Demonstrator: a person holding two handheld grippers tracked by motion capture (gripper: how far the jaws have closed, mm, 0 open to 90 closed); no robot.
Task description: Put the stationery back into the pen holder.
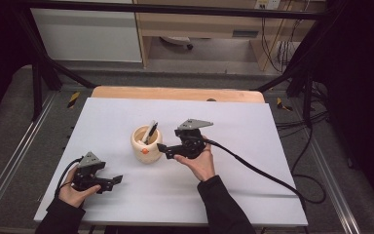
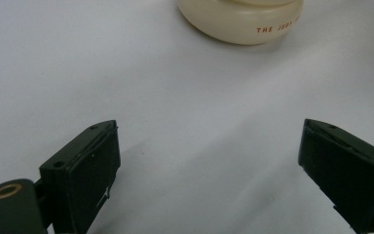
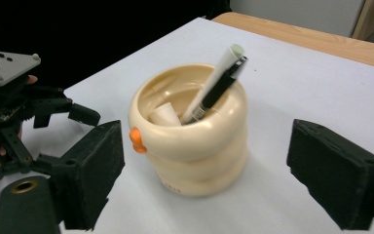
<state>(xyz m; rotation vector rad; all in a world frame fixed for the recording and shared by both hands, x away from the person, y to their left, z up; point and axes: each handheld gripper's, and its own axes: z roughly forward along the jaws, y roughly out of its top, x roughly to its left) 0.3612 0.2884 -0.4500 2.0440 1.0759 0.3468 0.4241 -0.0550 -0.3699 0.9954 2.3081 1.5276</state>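
Both tongs released, pens sitting in cup.
Cream cup (image 1: 146, 144) near table (image 1: 253, 126) center, upright, holding white pen (image 3: 213, 80) and black pen (image 3: 222, 87) leaning toward 1 o'clock. Right gripper (image 1: 161, 149) at cup's 3 o'clock, jaws wide, nothing between them. Left gripper (image 1: 117, 180) at its 7 o'clock, jaws spread, empty.

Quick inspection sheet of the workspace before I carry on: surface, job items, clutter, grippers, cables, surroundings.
Surface: white table top, wooden edge at the far side.
Job's things: cream pen holder upright, a white-and-black pen leaning inside it, a small white item beside the pen.
Clutter: nothing seen.
Grippers: left hand-held gripper open, nothing between its jaws, apart from the holder; right hand-held gripper open, close beside the holder, pads clear of it.
Cables: black cable trails right across the table.
Surroundings: black frame, grey floor, cabinets behind.
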